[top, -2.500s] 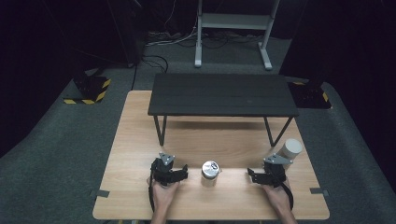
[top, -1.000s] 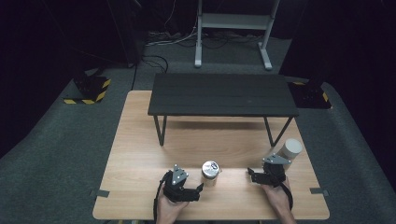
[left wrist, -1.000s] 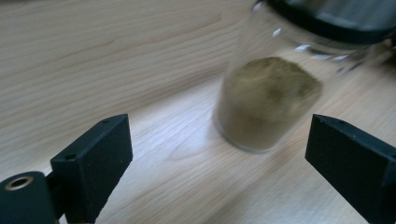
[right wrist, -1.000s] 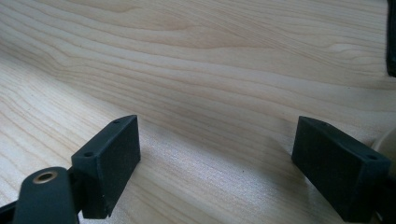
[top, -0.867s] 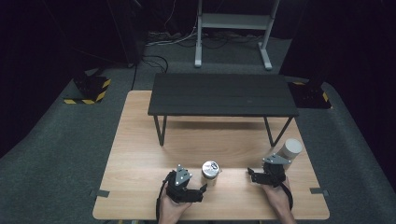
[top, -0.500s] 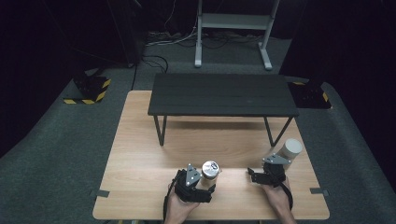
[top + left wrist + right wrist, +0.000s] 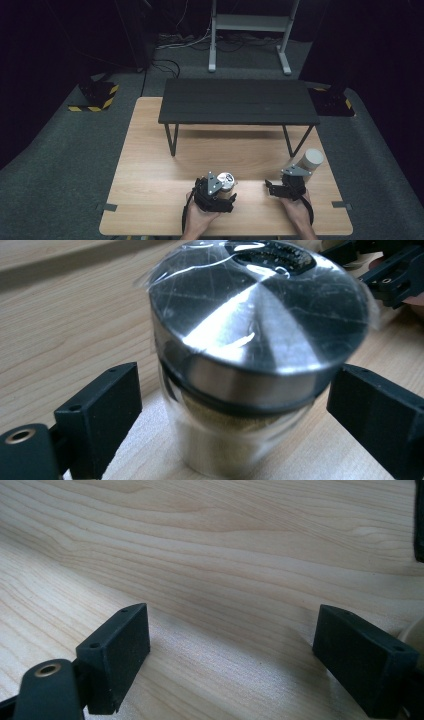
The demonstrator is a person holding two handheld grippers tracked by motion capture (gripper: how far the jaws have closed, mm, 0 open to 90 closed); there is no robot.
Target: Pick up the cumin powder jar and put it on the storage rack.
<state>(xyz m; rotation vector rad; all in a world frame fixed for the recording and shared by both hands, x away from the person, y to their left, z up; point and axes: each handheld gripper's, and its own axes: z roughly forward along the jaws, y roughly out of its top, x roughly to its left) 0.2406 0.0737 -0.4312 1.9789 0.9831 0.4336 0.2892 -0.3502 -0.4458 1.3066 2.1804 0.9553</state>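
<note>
My left gripper (image 7: 235, 405) stands with its jaws spread on either side of the shaker jar (image 7: 255, 355), a small glass jar with a shiny metal lid (image 7: 260, 305) and a dark patch of holes near the lid's far edge. In the left gripper view a narrow gap shows between each black jaw and the jar's wall, so the jaws flank it without pressing, and the jar stands upright on the wooden table (image 7: 60, 325). From the high view the jar (image 7: 226, 180) sits near the front edge of the table (image 7: 150, 165), just ahead of my left gripper (image 7: 216, 192), roughly midway between my two hands. My right gripper (image 7: 235, 655) is open as well, its jaws wide apart with bare wood grain between them and nothing held. In the high view it (image 7: 285, 187) rests near the table's front right, and a white cylinder (image 7: 311, 161) stands just beyond it. Farther back, a low black bench (image 7: 239, 101) stands across the table on thin legs.
</note>
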